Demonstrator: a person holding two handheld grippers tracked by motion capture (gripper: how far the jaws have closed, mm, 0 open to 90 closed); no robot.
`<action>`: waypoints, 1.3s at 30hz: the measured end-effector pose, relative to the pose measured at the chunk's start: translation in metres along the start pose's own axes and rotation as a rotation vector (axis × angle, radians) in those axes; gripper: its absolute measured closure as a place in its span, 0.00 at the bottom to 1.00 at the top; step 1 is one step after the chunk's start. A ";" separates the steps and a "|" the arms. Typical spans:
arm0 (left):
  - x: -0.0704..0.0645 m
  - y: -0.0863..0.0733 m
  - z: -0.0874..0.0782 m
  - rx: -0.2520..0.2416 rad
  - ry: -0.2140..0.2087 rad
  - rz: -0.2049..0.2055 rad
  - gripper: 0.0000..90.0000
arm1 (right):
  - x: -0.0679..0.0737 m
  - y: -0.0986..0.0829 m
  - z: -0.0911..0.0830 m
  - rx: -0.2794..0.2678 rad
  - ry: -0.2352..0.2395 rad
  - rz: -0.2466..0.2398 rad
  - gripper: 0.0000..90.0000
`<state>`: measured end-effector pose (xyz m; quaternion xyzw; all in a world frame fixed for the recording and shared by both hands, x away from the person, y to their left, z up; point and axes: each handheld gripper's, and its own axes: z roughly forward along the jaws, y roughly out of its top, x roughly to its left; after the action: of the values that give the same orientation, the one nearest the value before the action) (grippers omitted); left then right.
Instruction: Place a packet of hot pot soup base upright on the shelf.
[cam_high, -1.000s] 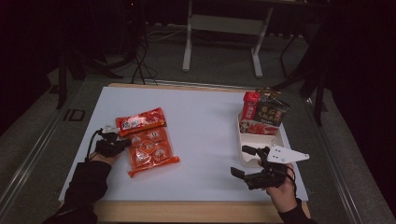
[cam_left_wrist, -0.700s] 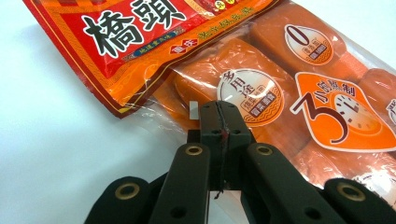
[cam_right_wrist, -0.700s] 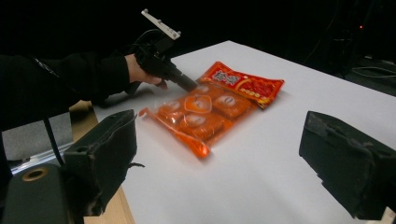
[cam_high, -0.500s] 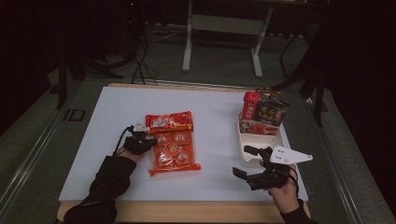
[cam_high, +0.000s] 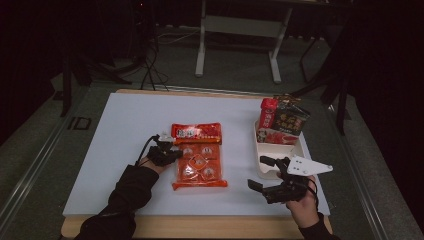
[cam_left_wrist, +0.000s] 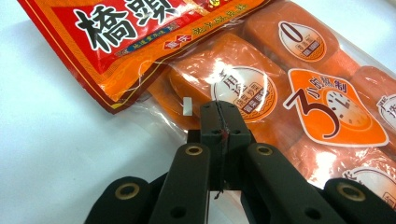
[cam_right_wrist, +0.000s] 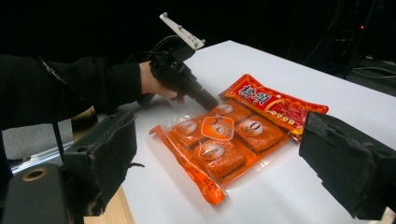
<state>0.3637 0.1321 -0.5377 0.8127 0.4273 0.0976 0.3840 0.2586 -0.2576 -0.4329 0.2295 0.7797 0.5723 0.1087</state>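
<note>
Orange pack (cam_high: 200, 167) of sealed blocks lies flat near the middle of the tabletop (cam_high: 120, 130), its long axis running from the near edge toward the far edge. A red pouch (cam_high: 196, 133) overlaps its far end, lying crosswise.

The left gripper (cam_high: 172, 153) sits at the pack's left long side, toward the far end. In the left gripper view its jaws are pressed together, tips meeting on the clear film at the pack's rim (cam_left_wrist: 219, 116); they seem to pinch that film, though how much is caught between them is hard to tell. From the right gripper view, the left gripper (cam_right_wrist: 205, 100) comes down at a slant onto that same side.

The right gripper (cam_high: 260, 172) hangs well apart near the tabletop's near right corner, just beside the near end of a white tray (cam_high: 280, 150) that holds more snack packs at its far end. Its jaws stand wide apart with nothing between them.

The pack lies to the right of the left gripper, broadside to it, and between the two grippers. The left hand is far nearer and already on it, so any drag toward the tray would likely go sideways across the pack's short axis, with the pouch riding along on top.
</note>
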 end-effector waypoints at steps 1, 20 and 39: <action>0.000 -0.001 -0.002 -0.002 0.003 0.004 1.00 | 0.000 0.000 0.000 -0.002 -0.002 -0.001 0.12; 0.004 0.005 0.009 -0.008 0.035 -0.033 1.00 | -0.003 -0.002 -0.002 0.000 -0.005 0.010 0.12; -0.049 0.020 0.034 0.037 -0.080 0.052 1.00 | -0.002 -0.001 -0.001 0.000 -0.001 0.003 0.12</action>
<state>0.3624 0.0691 -0.5384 0.8337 0.3921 0.0670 0.3830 0.2592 -0.2597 -0.4332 0.2309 0.7793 0.5723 0.1084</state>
